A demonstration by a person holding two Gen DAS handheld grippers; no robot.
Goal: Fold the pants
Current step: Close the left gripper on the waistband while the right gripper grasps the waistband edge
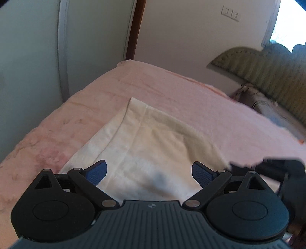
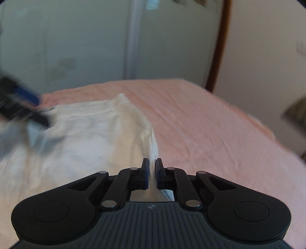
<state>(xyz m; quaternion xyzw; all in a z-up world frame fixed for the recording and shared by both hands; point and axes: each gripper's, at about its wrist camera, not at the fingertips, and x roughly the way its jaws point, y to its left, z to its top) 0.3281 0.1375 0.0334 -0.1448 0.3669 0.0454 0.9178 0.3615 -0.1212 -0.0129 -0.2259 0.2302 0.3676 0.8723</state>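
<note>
One pair of cream pants (image 1: 153, 145), lying flat on a pink bedspread (image 1: 172, 92). Right gripper (image 2: 152, 168) at the pants' right edge, fingers nearly together, clamped on a raised ridge of that cloth. Left gripper (image 1: 149, 168) above the pants' near end, two blue pads (image 1: 98, 171) spread wide, nothing between them but the fabric below; contact not clear. Beyond the pants: one green padded headboard (image 1: 267, 70), one pillow (image 1: 267, 107) beside it, two wall sockets (image 1: 230, 13), one wardrobe door (image 1: 28, 57).
</note>
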